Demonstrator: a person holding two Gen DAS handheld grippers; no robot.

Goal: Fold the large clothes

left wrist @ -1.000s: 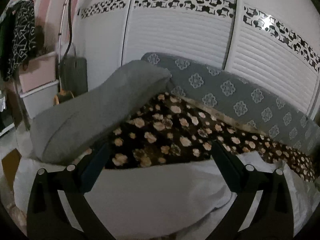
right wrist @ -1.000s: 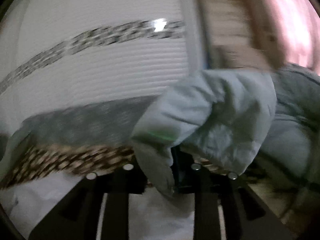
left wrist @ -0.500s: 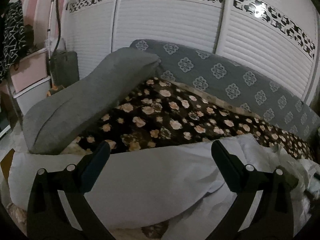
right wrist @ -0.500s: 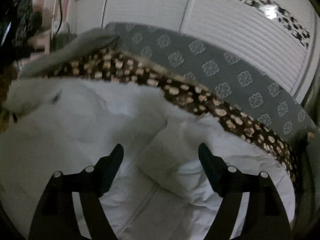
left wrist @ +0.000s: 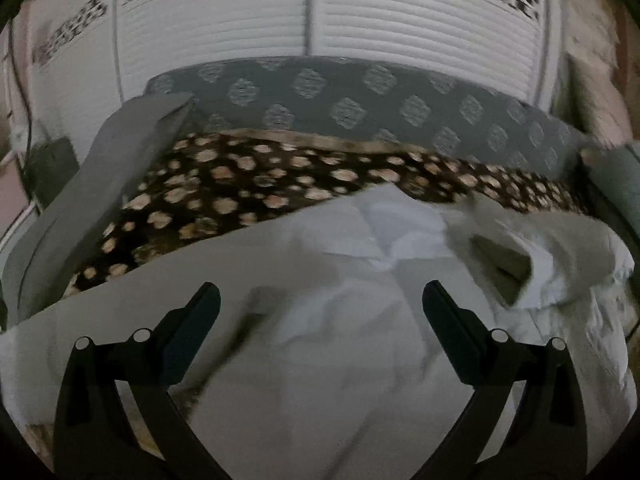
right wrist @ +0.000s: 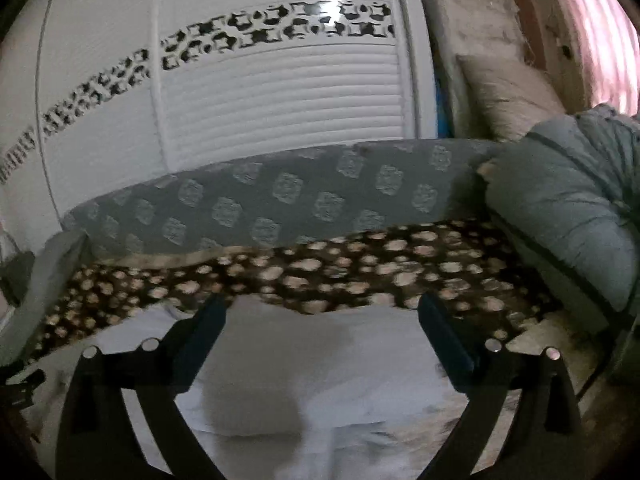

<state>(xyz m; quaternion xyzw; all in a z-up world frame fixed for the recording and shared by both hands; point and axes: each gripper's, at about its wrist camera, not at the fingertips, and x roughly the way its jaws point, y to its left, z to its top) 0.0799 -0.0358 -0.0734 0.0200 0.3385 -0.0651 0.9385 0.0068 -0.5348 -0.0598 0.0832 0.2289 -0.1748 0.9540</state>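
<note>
Both the left tool [left wrist: 320,308] and right tool [right wrist: 320,318] hang released over the white garment [left wrist: 328,360], soft, light and floppy, best pinched at a hem corner.

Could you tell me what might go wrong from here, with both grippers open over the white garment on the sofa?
1. The white garment is bunched and creased at its right end; folding now could lock those wrinkles in.
2. Its far edge lies on the spotted blanket; a low pinch by the right gripper might catch both layers.
3. The left gripper hovers over mid-cloth, not an edge, so a grab may lift unevenly.
</note>
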